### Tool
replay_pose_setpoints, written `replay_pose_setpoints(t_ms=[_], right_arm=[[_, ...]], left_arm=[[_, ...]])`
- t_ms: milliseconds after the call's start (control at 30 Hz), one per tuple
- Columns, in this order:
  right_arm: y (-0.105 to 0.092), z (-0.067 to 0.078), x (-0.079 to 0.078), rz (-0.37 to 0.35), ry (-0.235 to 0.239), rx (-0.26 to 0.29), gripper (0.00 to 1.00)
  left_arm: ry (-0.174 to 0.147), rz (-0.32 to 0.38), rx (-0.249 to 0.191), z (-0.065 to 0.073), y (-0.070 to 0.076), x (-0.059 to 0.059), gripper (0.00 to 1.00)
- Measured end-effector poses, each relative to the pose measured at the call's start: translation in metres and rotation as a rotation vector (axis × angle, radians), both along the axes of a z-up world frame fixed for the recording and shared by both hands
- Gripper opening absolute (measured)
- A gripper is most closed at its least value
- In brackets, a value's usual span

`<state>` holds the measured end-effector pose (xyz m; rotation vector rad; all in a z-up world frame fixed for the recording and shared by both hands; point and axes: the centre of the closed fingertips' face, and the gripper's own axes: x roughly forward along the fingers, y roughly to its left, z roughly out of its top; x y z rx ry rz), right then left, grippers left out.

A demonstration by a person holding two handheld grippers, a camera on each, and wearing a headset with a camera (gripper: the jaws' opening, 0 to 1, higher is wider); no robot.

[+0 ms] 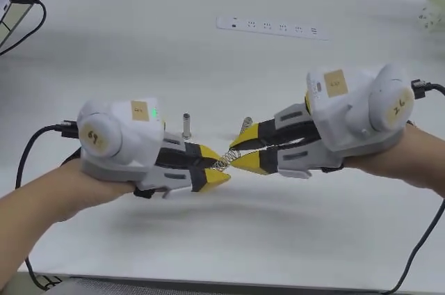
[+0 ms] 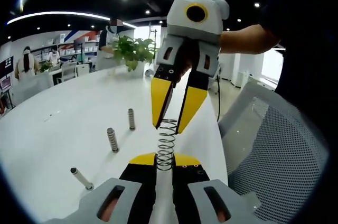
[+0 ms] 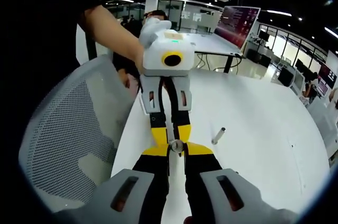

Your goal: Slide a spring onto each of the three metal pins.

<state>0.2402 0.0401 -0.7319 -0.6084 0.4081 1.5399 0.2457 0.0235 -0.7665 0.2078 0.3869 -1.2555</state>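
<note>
The left hand-held gripper (image 2: 165, 159) and right hand-held gripper (image 2: 168, 127) each pinch one end of a spring (image 2: 167, 145) above the tabletop (image 2: 58, 123), and pulling too hard could bend it or make it pop away.

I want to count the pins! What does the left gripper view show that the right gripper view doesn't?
Left gripper view: a bare pin, then a middle pin and a far pin wearing springs, plus a leafy plant. Right gripper view: a single pin and a pinkish screen. Both: the spring pinched between the left tongs and right tongs, a mesh chair, the white table.
</note>
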Motion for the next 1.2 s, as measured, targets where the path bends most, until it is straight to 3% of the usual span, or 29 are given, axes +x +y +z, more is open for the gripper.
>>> replay_pose_setpoints(t_ms=[233,667,1200], right_arm=[[0.010,0.009,-0.001,-0.030,0.047,0.076,0.08],[0.020,0.010,-0.003,-0.057,0.060,0.151,0.07],[0.019,0.011,-0.003,-0.041,0.037,0.129,0.07]], left_arm=[[-0.005,0.003,-0.014,0.003,-0.004,0.001,0.02],[0.001,0.010,-0.018,0.003,-0.002,0.002,0.03],[0.020,0.028,-0.021,0.003,0.000,0.000,0.03]])
